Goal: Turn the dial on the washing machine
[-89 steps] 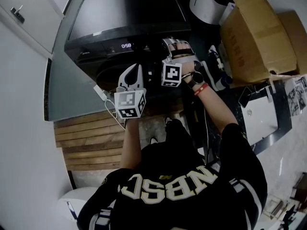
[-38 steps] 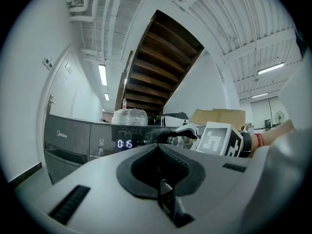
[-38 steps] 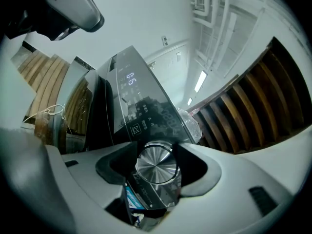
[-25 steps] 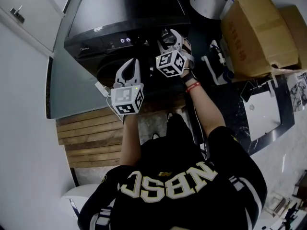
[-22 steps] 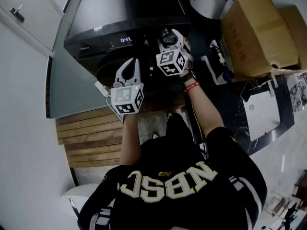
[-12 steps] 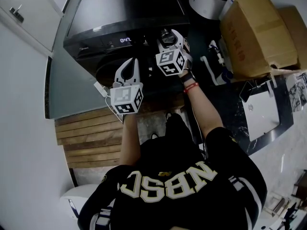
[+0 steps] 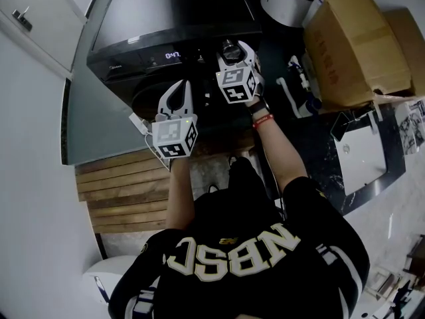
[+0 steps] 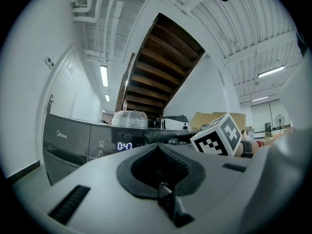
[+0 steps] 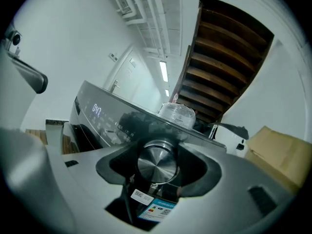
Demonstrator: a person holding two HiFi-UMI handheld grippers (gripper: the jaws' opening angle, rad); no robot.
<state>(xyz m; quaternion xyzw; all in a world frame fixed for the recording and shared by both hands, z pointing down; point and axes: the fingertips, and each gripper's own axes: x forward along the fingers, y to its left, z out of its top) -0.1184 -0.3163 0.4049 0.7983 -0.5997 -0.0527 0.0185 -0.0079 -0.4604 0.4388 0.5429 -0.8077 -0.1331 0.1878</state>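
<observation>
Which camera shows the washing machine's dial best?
The right gripper view: the dial sits face-on, gripped by the right tool. The head view shows it small, from above; the left gripper view doesn't clearly show it.

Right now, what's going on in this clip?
A person stands at a dark Midea washing machine with a hand-held gripper in each hand. The right hand-held gripper is closed on the metal dial on the control panel, in position to turn it. The left hand-held gripper is shut and empty, held off in front of the machine, touching nothing. The display reads 0:47.
</observation>
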